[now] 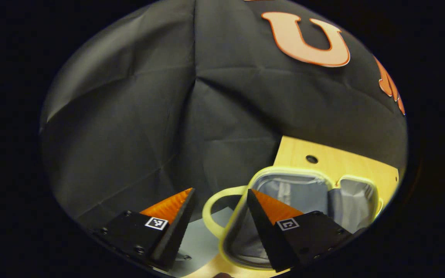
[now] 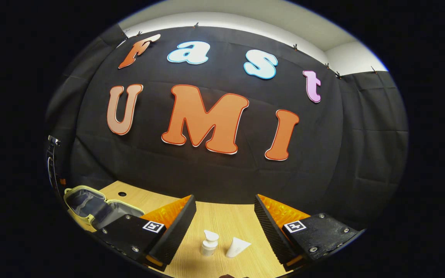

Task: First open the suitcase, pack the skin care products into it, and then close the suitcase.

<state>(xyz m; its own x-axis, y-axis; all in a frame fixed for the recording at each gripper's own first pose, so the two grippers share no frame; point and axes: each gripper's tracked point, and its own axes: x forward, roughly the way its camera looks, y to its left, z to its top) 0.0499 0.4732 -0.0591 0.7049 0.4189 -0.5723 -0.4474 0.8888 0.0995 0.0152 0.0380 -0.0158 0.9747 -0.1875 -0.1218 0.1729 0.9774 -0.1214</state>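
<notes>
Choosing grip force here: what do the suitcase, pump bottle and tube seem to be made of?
Suitcase: probably a rigid plastic rim, pale yellow and smooth, with a grey, creased fabric lining. Pump bottle: seemingly white, matte plastic. Tube: likely soft white plastic, tapering flat. Table: light wood grain, possibly laminate.

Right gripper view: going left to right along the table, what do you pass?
Open suitcase at the far left → the right gripper's left finger → pump bottle → small tube → the gripper's right finger. The bottle and tube stand on the wooden table between the spread fingers.
</notes>
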